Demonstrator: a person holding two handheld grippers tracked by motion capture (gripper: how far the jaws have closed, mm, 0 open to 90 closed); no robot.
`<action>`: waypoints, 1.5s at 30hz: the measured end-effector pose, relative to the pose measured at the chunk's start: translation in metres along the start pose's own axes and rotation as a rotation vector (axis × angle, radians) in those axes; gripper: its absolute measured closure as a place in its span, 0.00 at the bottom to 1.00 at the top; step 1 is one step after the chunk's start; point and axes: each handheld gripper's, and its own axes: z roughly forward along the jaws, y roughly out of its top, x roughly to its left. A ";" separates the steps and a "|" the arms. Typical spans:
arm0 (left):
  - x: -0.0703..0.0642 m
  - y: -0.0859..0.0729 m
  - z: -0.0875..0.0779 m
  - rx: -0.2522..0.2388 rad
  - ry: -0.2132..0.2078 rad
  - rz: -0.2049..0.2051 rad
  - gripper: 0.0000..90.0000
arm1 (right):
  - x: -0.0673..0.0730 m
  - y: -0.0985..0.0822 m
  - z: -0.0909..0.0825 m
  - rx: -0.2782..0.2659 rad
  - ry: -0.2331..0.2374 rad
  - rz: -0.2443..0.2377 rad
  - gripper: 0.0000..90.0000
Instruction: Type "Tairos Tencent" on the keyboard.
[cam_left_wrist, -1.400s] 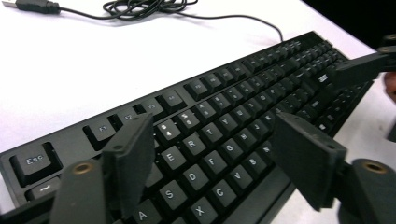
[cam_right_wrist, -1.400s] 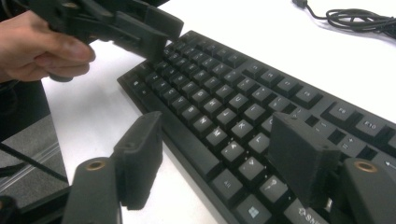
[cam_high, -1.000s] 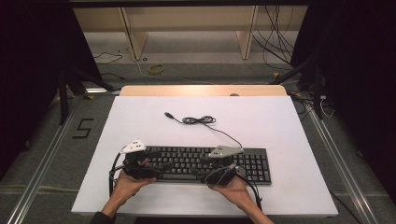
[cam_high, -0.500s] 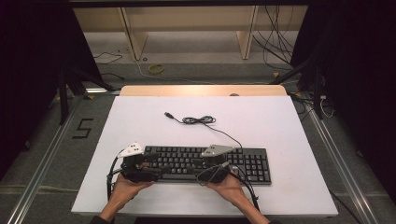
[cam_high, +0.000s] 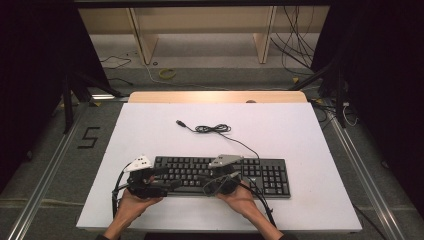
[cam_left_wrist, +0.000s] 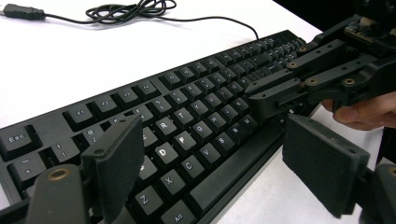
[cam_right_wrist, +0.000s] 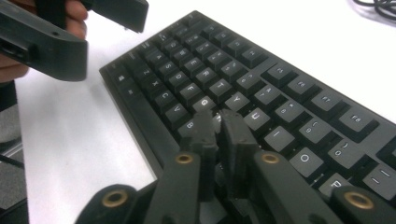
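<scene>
The black keyboard (cam_high: 220, 176) lies where it did on the white table (cam_high: 300, 135). The right gripper (cam_right_wrist: 219, 126), jaws pressed together, has crept left to the H key; the left gripper (cam_left_wrist: 210, 163) stays spread wide over the keyboard's left end.

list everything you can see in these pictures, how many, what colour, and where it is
keyboard: one, black, near middle of the table
cable: one, black, partly coiled behind the keyboard, plug end lying free to the left
table: one, white top with a wooden far edge
floor mark "5": one, black, left of the table
yellow ring: one, on the floor beyond the table
wooden frame legs: two, pale, far side
loose cables: several, black, floor at far right
left gripper: one, black, jaws open over the keyboard's left end
right gripper: one, black, jaws closed, tips at the middle keys
hands: two, at the near edge, holding the grippers
</scene>
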 end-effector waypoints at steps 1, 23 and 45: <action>0.000 0.000 0.000 -0.001 0.000 -0.004 0.23 | 0.000 0.000 0.001 0.003 0.000 -0.001 0.97; -0.002 -0.005 -0.004 0.006 0.006 0.007 0.23 | 0.004 0.000 0.017 0.053 -0.011 -0.010 1.00; -0.001 -0.006 -0.004 0.005 0.015 0.007 0.24 | 0.004 -0.001 0.017 0.056 -0.007 0.007 1.00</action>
